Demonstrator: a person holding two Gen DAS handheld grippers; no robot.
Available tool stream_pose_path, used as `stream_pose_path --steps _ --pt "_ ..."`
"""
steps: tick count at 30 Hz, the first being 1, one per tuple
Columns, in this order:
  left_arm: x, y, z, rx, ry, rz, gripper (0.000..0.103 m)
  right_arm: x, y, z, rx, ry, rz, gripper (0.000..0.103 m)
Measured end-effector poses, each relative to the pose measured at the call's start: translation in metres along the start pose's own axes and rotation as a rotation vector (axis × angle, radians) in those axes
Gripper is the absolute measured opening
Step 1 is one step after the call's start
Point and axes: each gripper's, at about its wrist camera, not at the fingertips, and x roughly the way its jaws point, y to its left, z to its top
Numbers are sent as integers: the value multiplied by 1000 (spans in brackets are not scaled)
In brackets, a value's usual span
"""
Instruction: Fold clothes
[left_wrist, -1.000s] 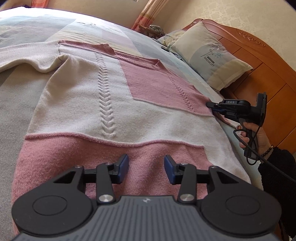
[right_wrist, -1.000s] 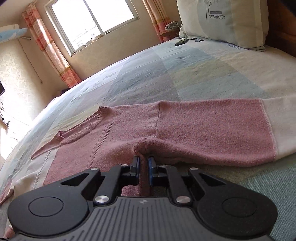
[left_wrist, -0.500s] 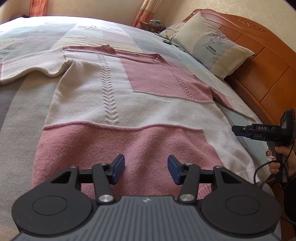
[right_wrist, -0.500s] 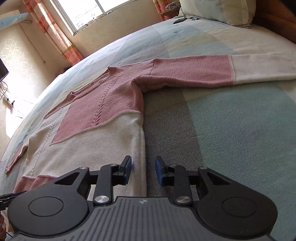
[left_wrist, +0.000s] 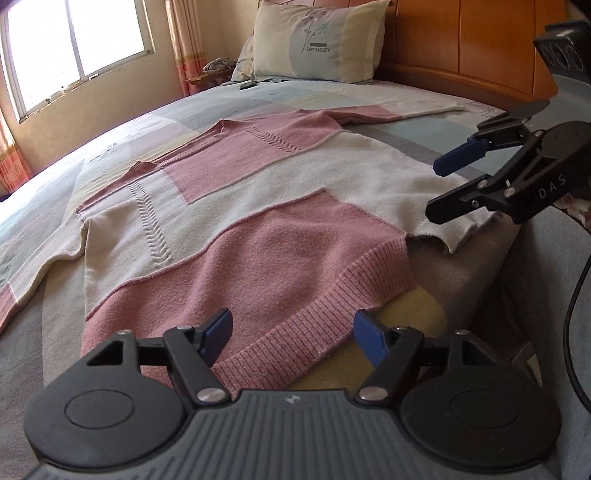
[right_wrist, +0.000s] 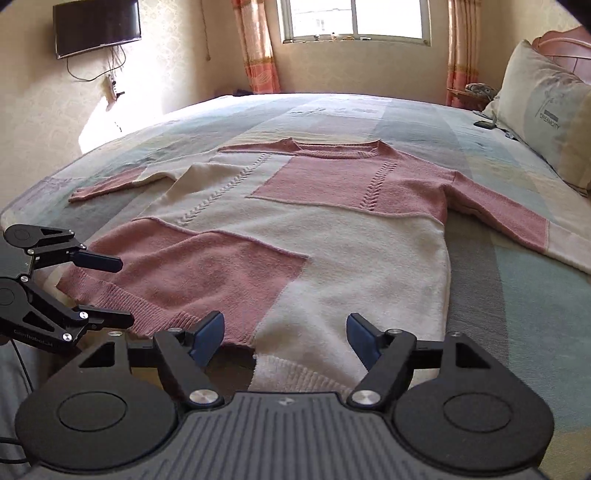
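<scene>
Pink and cream knit, that's the sweater (right_wrist: 295, 236) I'm working with, spread flat and face up on the bed (right_wrist: 517, 295), both sleeves stretched out to the sides and the neckline pointing toward the far window (right_wrist: 354, 18). Its ribbed hem sits right at the near edge of the mattress. My left gripper (left_wrist: 291, 334) hangs just over the pink half of the hem, fingers spread wide, nothing in them. My right gripper (right_wrist: 284, 334) is over the cream half of the hem, also gaping and holding nothing. From each wrist cam I can see the other gripper off to the side, near the hem corners. A pillow (left_wrist: 317, 40) leans on the wooden headboard (left_wrist: 461, 48).
</scene>
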Motion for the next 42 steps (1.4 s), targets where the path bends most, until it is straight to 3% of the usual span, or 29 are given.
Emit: stream_pose_path --steps 6,11,15,21,28,31,33,37,42 --pt "10 -13 6 98 3 24 74 20 47 -14 -227 85 -63 87" --pt "18 -23 12 167 5 39 74 24 43 -18 -195 113 -102 87" --pt "19 -17 18 120 3 5 74 16 34 -22 -144 105 -94 88" --pt "19 -8 25 50 0 -45 74 24 49 -27 -222 102 -123 88" --pt "-5 -1 24 22 -33 -88 75 50 86 -30 -528 5 -307 91" --pt "-14 -4 20 46 -45 -101 80 43 88 -25 -554 -74 -377 91" --pt "-11 -13 16 97 -41 -99 81 31 85 -19 -527 -120 -355 91" --pt "12 -41 7 232 -21 -14 81 29 80 -19 -540 -117 -356 92" --pt "25 -60 -5 393 -24 199 81 34 81 -30 -570 -91 -360 92"
